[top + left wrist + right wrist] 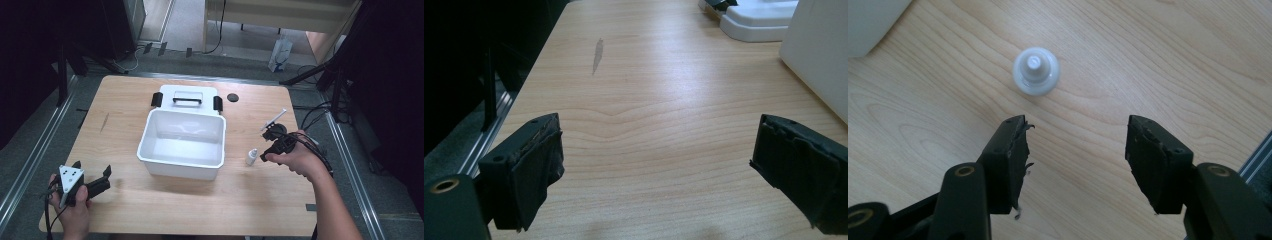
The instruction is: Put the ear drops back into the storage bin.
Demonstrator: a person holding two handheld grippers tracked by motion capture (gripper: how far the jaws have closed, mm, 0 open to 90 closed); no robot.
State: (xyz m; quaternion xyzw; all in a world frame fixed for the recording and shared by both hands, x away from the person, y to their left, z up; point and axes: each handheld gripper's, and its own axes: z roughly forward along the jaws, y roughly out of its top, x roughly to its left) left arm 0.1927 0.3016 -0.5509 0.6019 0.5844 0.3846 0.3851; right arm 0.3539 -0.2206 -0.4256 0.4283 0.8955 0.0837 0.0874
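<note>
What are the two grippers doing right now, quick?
Left gripper: open, holding nothing, over bare table.
Right gripper: open, holding nothing; the small white bottle stands ahead of its jaws, untouched.

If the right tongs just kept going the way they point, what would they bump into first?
Probably the small white bottle. The right tongs are open with nothing between them and aim down at the wooden table; the bottle stands upright just ahead, slightly to one side, so they might meet bare tabletop instead.
</note>
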